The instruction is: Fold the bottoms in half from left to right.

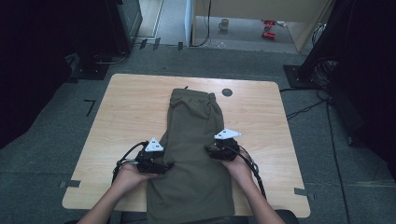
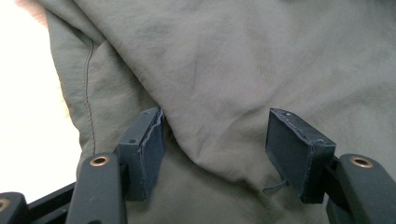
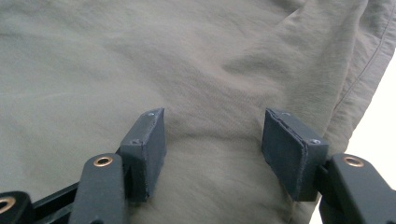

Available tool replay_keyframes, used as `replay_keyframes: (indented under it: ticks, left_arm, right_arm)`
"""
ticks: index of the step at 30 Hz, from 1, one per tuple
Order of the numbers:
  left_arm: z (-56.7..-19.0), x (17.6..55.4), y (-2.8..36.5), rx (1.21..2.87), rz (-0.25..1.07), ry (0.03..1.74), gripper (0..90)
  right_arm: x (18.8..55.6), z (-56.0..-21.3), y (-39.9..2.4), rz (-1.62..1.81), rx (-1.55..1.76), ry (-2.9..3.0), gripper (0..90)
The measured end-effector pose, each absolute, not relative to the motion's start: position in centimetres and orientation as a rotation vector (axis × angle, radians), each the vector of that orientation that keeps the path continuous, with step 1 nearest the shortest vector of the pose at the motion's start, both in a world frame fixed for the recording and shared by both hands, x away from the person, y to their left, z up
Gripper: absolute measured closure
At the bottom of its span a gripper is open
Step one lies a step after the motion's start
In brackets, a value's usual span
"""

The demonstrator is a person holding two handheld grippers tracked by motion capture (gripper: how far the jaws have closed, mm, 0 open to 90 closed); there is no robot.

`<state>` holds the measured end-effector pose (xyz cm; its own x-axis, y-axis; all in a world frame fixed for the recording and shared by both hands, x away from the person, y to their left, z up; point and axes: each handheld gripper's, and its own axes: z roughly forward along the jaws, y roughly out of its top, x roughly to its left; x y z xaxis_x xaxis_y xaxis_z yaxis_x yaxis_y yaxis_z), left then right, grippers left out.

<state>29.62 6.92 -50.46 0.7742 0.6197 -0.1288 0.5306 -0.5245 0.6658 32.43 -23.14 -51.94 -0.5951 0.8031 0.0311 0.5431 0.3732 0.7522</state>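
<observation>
Olive-green fabric trousers (image 1: 194, 154), folded lengthwise into one long strip, lie down the middle of the frame in the high view, waistband end toward the upper centre, the other end running off the table's near edge at the bottom. They're on a light wooden table w/ rounded corners (image 1: 126, 102). Small dark round spot (image 1: 227, 92) sits on the tabletop just right of the waistband, apart from the cloth.

Left gripper (image 1: 164, 165) is at the strip's left edge, lower-left of centre, held in the person's left hand (image 1: 130, 175). In the left gripper view its jaws stand wide apart, pads (image 2: 148, 149) resting on the cloth w/ a soft ridge of fabric lying loose between them, nothing pinched. A seam line runs down the garment's edge at the left of that frame, bright tabletop beyond it.

Right gripper (image 1: 215, 151) is at the strip's right edge, a bit higher in the frame than the left one, right hand (image 1: 238, 168) behind it. Right gripper view: jaws also wide, pads (image 3: 292, 149) over smooth cloth, no grip on it afaict. Garment's stitched edge shows at the far right of that frame.

Both have the grey three-cornered plate on top, cables trailing back toward the bottom of the frame.
</observation>
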Motion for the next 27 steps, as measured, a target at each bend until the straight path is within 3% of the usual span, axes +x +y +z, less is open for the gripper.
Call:
replay_keyframes:
  ticks: [15, 27]
  left_arm:
    - [-50.3, 27.8, 8.1, 2.242, 0.131, 0.855, 37.4]
    - [-48.9, 30.1, 9.3, 2.156, 0.224, 0.906, 37.5]
  right_arm:
    - [30.5, -51.7, -22.3, 1.044, 1.142, 2.353, 37.7]
    - [31.8, -50.4, -22.4, 1.107, 1.178, 2.293, 42.0]
